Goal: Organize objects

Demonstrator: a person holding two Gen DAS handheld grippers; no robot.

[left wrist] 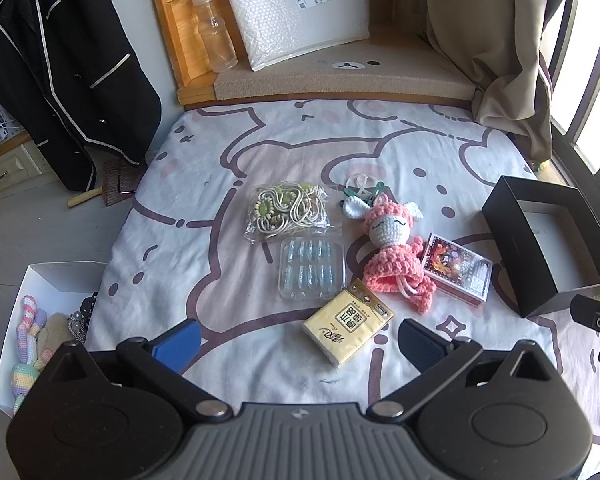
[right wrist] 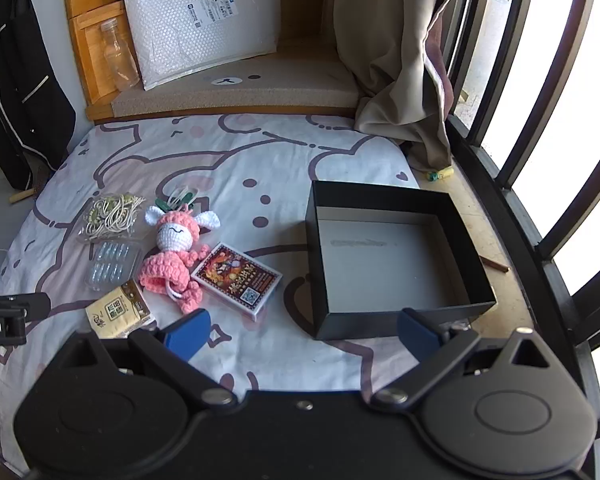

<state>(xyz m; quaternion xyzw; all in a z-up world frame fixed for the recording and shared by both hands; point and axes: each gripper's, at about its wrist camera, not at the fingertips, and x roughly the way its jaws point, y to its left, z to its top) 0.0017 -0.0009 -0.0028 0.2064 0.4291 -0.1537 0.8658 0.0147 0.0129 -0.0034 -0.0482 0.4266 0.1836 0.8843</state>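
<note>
On the bed sheet (left wrist: 228, 152) lie a bag of cord and beads (left wrist: 286, 210), a clear blister tray (left wrist: 311, 268), a yellow tissue pack (left wrist: 348, 327), a pink crochet doll (left wrist: 392, 252), a card box (left wrist: 458, 266) and green clips (left wrist: 364, 192). An open black box (right wrist: 392, 268) stands at the right, holding nothing. My left gripper (left wrist: 300, 340) is open above the sheet, just short of the tissue pack. My right gripper (right wrist: 304, 330) is open, hovering before the black box's near wall. The doll (right wrist: 176, 252) and card box (right wrist: 236, 276) also show in the right wrist view.
A white box (left wrist: 48, 280) with crochet toys sits on the floor left of the bed. A black jacket (left wrist: 60, 64) hangs at left. A padded mailer (left wrist: 296, 8) and clear bottle (left wrist: 216, 32) rest on the wooden ledge behind. A curtain (right wrist: 400, 60) and window bars stand at right.
</note>
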